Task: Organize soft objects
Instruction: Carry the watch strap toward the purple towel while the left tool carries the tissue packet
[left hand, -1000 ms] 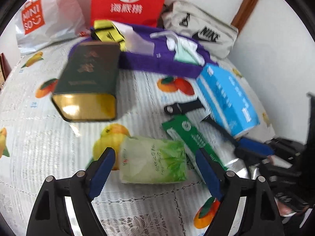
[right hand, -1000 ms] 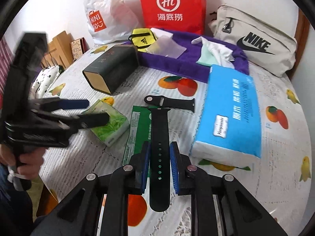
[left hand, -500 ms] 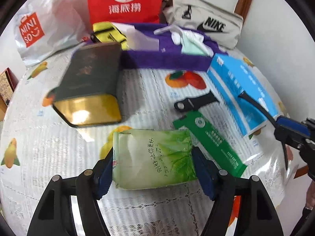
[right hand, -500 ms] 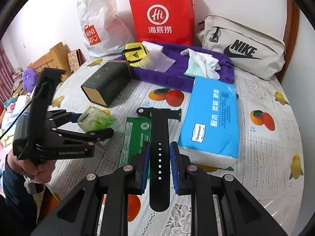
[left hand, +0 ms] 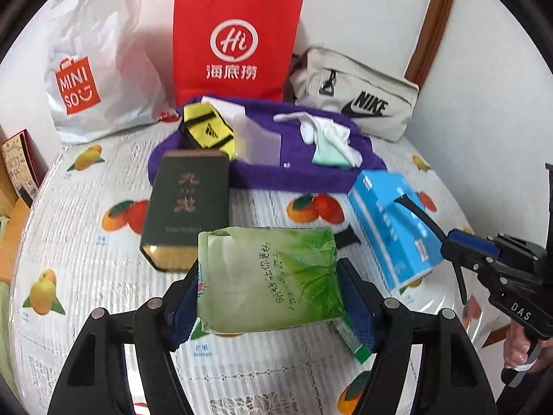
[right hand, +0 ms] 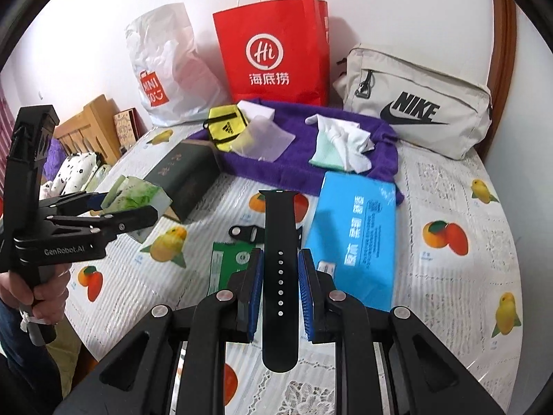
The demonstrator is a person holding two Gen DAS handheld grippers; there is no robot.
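Observation:
A green soft tissue pack (left hand: 276, 259) hangs above the fruit-print tablecloth (left hand: 86, 276), and my left gripper (left hand: 269, 273) is shut on its two sides. In the right wrist view the same pack (right hand: 138, 195) is held up by the left gripper (right hand: 131, 205) at the left. My right gripper (right hand: 280, 276) is shut on a black watch strap (right hand: 280, 228) that points forward, off the table. A purple towel (right hand: 300, 131) lies at the back with a yellow pouch (right hand: 226, 128) and white and mint cloths (right hand: 342, 145) on it.
A blue tissue pack (right hand: 356, 235) lies right of centre, a dark green tin (left hand: 186, 204) left of centre. A green sachet (right hand: 224, 269) and a second strap piece (right hand: 249, 233) lie between them. A red paper bag (left hand: 238, 45), a white plastic bag (left hand: 90, 69) and a beige pouch (left hand: 356, 93) line the wall.
My left gripper closed on the green tissue pack and lifted it off the table. My right gripper rose with the watch strap still in it.

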